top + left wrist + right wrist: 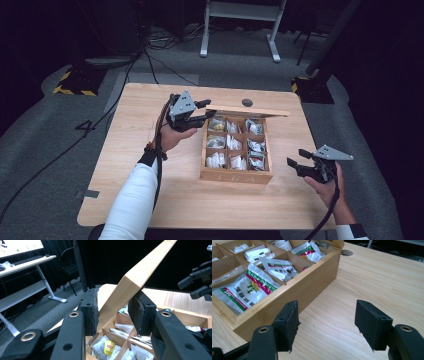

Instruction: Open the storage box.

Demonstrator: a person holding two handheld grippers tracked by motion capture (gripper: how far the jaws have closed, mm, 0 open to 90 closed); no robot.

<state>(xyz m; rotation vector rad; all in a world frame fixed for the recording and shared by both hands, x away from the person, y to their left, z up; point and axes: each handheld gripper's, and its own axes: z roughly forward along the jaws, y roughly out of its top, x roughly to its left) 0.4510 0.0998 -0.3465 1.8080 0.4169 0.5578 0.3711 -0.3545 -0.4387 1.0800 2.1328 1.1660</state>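
The lid of the wooden tea box is a flat, rigid wooden panel hinged along the box's far edge. In the high view it stands raised, seen nearly edge-on above the far row of compartments. It should behave as a stiff, fairly light part that swings only about its hinges; the smooth finished faces may slip under a weak grip. The best hold is across the panel's thickness at a free corner or along the free edge, well away from the hinge line.

The left claw is clenched on the lid at its left corner, one pad against each face. Force applied against the hinge axis is likely to strain the hinges or drag the box.

The box sits right of centre on the desk. Its nine compartments hold tea sachets: light, soft, crinkly packets.

The right claw is released, jaws apart with nothing between them, low over the desk just beside the box's right wall.
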